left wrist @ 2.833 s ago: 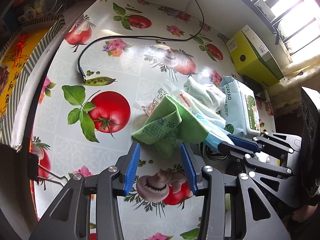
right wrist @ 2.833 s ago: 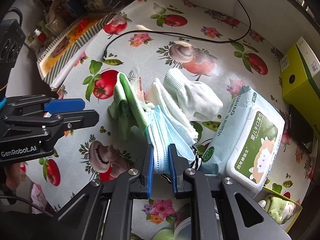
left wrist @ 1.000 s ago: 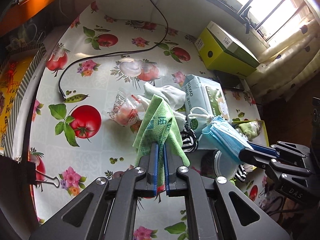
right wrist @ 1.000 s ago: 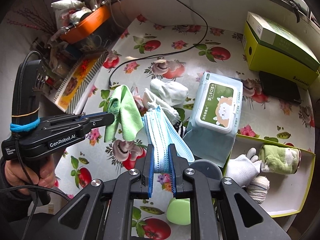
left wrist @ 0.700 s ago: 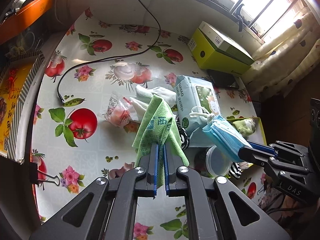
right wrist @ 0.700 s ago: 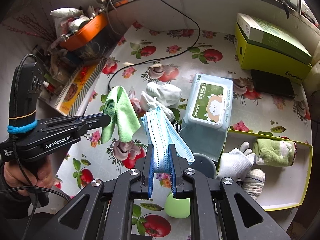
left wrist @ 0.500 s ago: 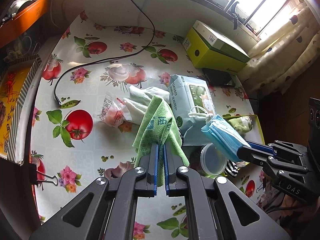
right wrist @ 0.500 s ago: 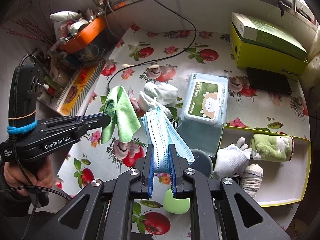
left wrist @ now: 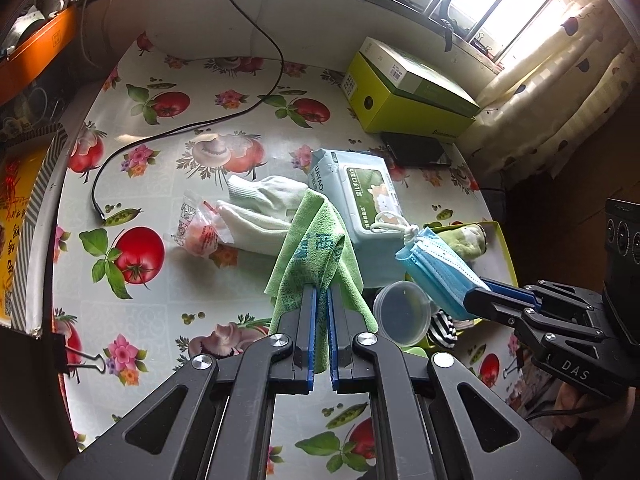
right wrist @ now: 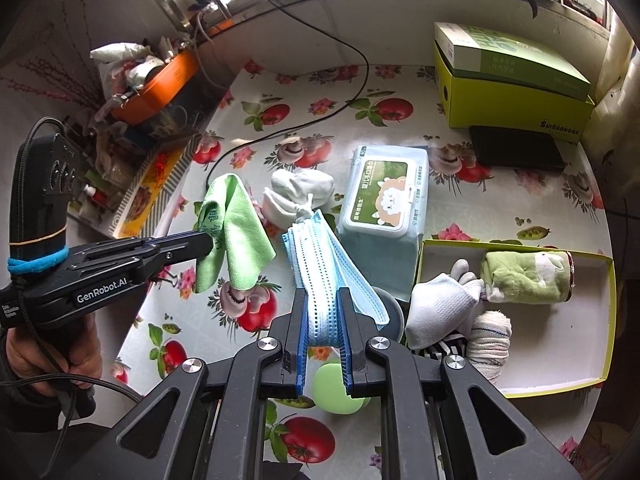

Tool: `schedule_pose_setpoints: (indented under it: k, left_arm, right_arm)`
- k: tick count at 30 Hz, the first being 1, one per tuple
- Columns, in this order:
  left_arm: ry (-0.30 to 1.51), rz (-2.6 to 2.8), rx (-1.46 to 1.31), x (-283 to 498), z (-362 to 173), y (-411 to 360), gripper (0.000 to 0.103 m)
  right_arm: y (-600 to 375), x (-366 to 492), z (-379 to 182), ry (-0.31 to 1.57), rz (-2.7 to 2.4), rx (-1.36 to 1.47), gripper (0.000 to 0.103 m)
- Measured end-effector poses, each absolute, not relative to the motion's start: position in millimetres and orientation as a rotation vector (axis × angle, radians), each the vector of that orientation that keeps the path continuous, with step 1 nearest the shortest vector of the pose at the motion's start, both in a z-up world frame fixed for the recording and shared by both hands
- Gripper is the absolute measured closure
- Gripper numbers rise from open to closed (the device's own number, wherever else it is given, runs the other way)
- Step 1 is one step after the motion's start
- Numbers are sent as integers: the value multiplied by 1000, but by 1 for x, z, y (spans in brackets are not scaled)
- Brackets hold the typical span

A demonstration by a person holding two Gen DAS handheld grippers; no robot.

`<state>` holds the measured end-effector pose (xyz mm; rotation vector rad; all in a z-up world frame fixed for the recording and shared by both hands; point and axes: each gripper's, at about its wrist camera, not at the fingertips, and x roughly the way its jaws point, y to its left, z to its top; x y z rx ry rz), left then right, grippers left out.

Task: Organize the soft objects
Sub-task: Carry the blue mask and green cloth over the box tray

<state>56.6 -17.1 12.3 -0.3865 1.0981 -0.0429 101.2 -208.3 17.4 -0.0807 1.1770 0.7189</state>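
Observation:
My left gripper (left wrist: 320, 300) is shut on a green cloth (left wrist: 316, 240), which hangs above the table; the same green cloth (right wrist: 230, 236) shows in the right wrist view at the left gripper (right wrist: 208, 242). My right gripper (right wrist: 323, 300) is shut on a stack of blue face masks (right wrist: 320, 264), also lifted; in the left wrist view the masks (left wrist: 436, 268) hang from the right gripper (left wrist: 474, 300). White gloves (left wrist: 260, 200) lie on the tablecloth. A yellow-green tray (right wrist: 560, 388) at the right holds a green towel roll (right wrist: 524, 276), a white glove (right wrist: 436, 312) and a rolled sock (right wrist: 488, 332).
A wet-wipes pack (right wrist: 384, 192) lies mid-table, a crumpled plastic wrapper (left wrist: 200, 232) to its left. A yellow-green box (right wrist: 516, 80) and black case (right wrist: 516, 152) stand at the back. A black cable (left wrist: 192, 128) crosses the table. A round lid (left wrist: 402, 312) and green pod (right wrist: 340, 396) sit near.
Both grippers have risen and drawn back from the table with their loads; the cloth and masks hang higher, and more of the tray shows at the right.

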Motion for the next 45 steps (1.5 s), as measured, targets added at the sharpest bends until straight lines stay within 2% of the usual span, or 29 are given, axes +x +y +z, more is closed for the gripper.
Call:
schedule_pose_setpoints:
  k: [25, 45]
  left_arm:
    - [1129, -138, -326, 82, 19, -61, 98]
    - [1147, -294, -193, 121, 28, -139, 98]
  right_arm:
    - [-250, 114, 13, 1172, 633, 11, 90]
    - [-364, 141, 9, 1139, 375, 160, 90]
